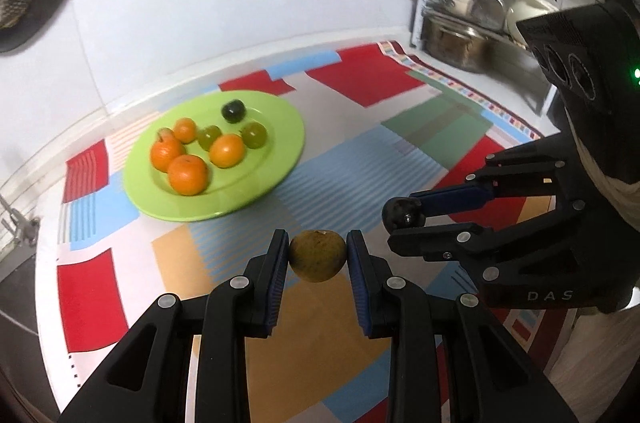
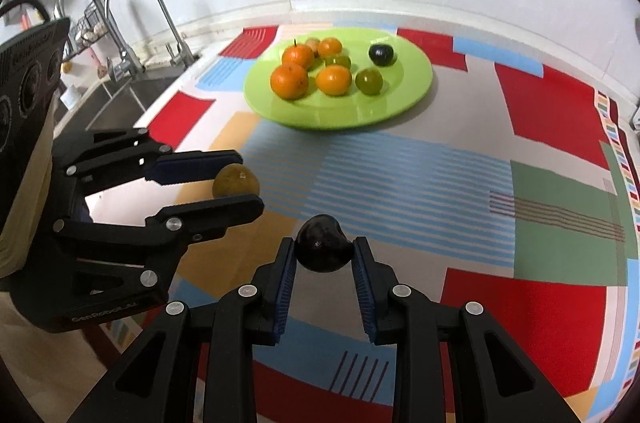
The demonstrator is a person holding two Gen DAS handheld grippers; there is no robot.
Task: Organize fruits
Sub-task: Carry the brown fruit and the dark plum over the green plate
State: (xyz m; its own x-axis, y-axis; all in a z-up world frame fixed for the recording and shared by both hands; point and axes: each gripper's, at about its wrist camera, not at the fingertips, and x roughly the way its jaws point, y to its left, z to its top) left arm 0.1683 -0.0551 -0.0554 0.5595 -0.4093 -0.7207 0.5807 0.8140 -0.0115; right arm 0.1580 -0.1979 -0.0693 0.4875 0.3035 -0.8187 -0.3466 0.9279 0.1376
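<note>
Left gripper (image 1: 318, 255) is closed on a round, dull yellow-brown fruit w/ speckled skin (image 1: 318, 255), pads at its widest pt, held above the patchwork cloth w/ red, blue, tan & green blocks (image 1: 400, 151). Right gripper (image 2: 324, 255) is clamped on a dark purple, glossy plum-like fruit (image 2: 323, 249), also mid-body, jaws nearly parallel.

Both fruits look light & fairly firm. The dark one's smooth skin is prob slippery & bruises if squeezed hard; the yellow one's matte rind should grip better. Best hold on each = across the equator, as now.

Target is likely the shallow, shiny lime-green plastic plate (image 2: 404, 95), well apart from both grippers, further back on the cloth. On it: four orange mandarins w/ dimpled peel (image 2: 289, 81), a couple of pale green grape-like fruits (image 2: 369, 81) & another dark plum (image 2: 381, 54). Round fruit rolls on that smooth plate, so set down low, near like kinds.
</note>
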